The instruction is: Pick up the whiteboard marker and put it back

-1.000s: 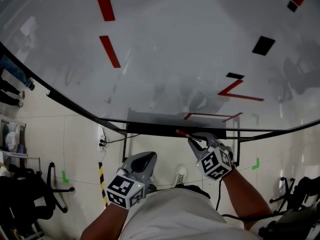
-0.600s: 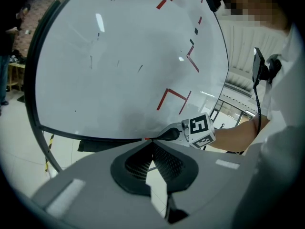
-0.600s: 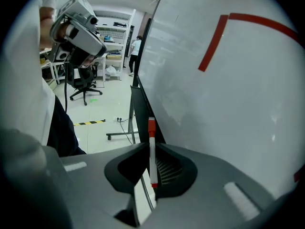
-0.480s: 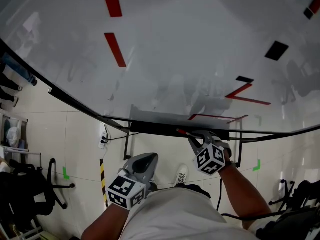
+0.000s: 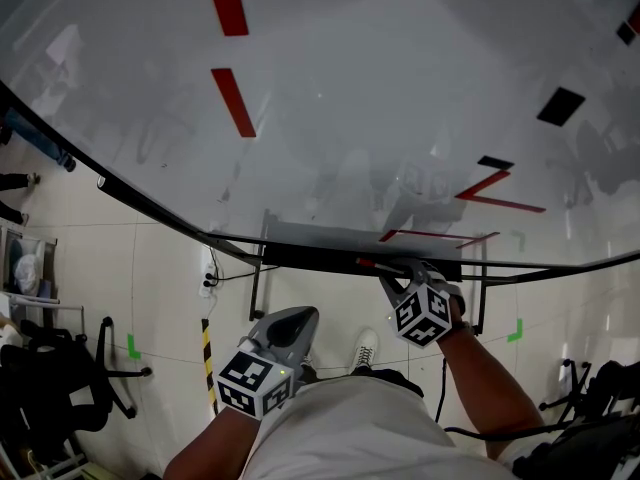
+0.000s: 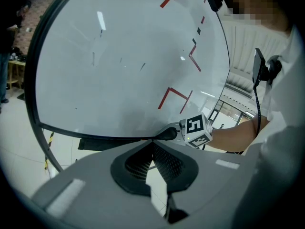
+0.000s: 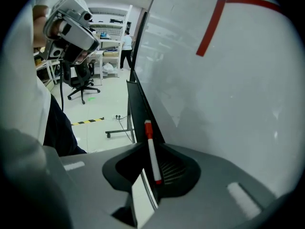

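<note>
Right gripper (image 5: 393,281) at whiteboard (image 5: 350,118) tray (image 5: 300,254), marker (image 5: 365,264) protruding from jaws; left gripper (image 5: 293,320) low, apart.

Lab-style workroom: large whiteboard (image 5: 400,98) fills upper frame; pale tiled floor (image 5: 160,278) below, yellow-black hazard tape (image 5: 206,358) lower left; office chair (image 7: 80,78), stocked shelves (image 7: 108,37) upper left, right gripper view.

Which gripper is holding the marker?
The right gripper, by the whiteboard: the red-capped marker is pinched between its jaws. The left gripper hangs lower, shut on nothing.
</note>
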The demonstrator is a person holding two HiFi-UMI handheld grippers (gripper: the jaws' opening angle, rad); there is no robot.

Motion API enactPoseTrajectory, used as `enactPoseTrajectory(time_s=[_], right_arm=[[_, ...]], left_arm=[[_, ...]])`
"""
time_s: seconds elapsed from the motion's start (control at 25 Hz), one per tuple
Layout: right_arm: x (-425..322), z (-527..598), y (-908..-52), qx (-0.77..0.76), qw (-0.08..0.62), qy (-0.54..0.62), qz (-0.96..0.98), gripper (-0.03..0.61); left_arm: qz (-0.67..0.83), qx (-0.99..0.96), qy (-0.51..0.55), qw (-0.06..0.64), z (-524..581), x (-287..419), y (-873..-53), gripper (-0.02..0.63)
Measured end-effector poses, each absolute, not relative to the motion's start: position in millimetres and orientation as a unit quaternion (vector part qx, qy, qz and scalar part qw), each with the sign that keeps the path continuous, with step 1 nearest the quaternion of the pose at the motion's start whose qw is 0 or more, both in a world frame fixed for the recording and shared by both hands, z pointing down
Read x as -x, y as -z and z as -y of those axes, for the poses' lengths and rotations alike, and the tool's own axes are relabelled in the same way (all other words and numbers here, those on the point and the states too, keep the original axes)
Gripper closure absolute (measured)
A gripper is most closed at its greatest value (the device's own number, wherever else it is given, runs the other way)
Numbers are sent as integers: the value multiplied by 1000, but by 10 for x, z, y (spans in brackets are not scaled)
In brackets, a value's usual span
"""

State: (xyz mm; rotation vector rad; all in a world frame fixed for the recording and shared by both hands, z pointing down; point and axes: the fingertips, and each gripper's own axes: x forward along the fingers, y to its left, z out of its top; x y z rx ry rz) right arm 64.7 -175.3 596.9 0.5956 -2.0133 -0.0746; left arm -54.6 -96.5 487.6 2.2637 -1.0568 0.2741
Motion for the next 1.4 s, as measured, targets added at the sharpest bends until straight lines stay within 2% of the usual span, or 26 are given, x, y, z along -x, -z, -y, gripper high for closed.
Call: enactPoseTrajectory(time_s=[0.08, 0.44, 0.68, 0.88, 1.16, 1.28, 1.4], right_arm=[[-649, 1747, -5974, -246, 496, 23, 832, 488], [-663, 1674, -5856, -264, 477, 11, 839, 494], [-685, 1626, -5616, -297, 426, -30, 854, 577], [-725, 1541, -5351, -327, 349, -111, 871, 577], [-875, 1427, -4768, -368, 158, -283, 872, 577], [-946, 1336, -4497, -378, 106, -305, 868, 577], [-982, 1197, -4293, -393, 86, -294, 867, 578]], left_arm=[[399, -857, -104, 309, 966, 545, -4878, 597], [393, -861, -106, 306, 961, 519, -4851, 597], [385, -866, -110, 301, 929, 456, -4816, 597], [381, -870, -111, 293, 906, 418, -4764, 597], [375, -879, -116, 270, 943, 409, -4674, 597], [377, -883, -110, 258, 1012, 448, -4587, 597], [375, -886, -102, 251, 1034, 462, -4501, 597]])
